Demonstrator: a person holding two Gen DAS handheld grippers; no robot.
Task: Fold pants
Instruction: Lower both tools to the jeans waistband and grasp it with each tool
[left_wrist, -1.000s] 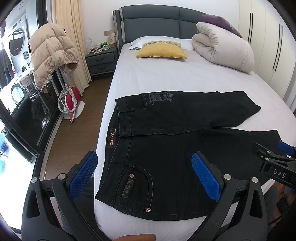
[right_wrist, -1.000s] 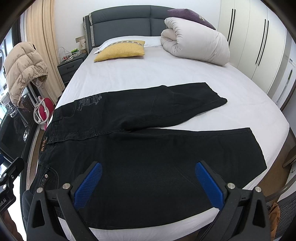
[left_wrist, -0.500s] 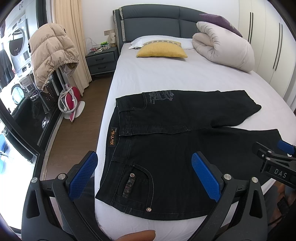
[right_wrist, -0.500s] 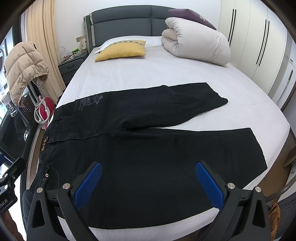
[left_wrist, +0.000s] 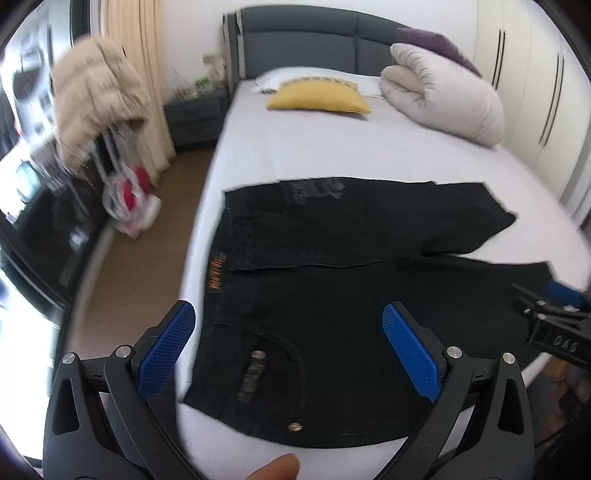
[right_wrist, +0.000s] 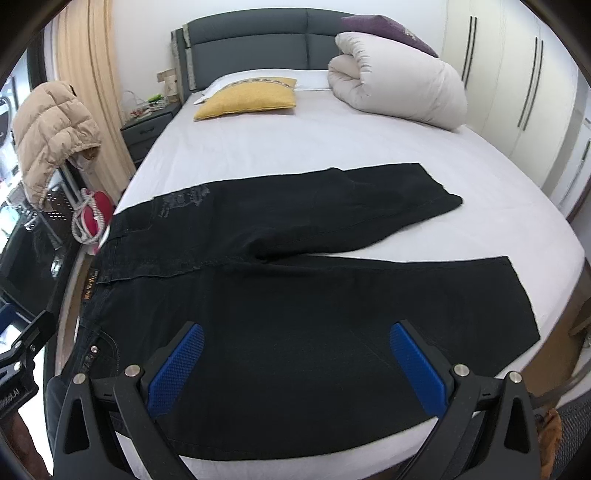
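Black jeans (left_wrist: 343, 295) lie flat across the near part of the white bed (left_wrist: 332, 155), waistband at the left edge, both legs spread to the right. They also show in the right wrist view (right_wrist: 295, 288). My left gripper (left_wrist: 291, 343) is open and empty, hovering above the waist and back pocket (left_wrist: 266, 369). My right gripper (right_wrist: 291, 360) is open and empty above the near leg. The right gripper's tip shows at the right edge of the left wrist view (left_wrist: 554, 317).
A yellow pillow (right_wrist: 247, 98) and a rolled white duvet (right_wrist: 399, 77) lie near the headboard. A nightstand (left_wrist: 194, 114), a beige jacket on a rack (left_wrist: 96, 99) and a red-and-white object (left_wrist: 129, 199) stand left of the bed. Wardrobes (right_wrist: 528, 85) line the right wall.
My left gripper has shifted left and turned, blurring its view; the jeans sit further right in it. The right gripper has barely moved. The jeans lie as before.
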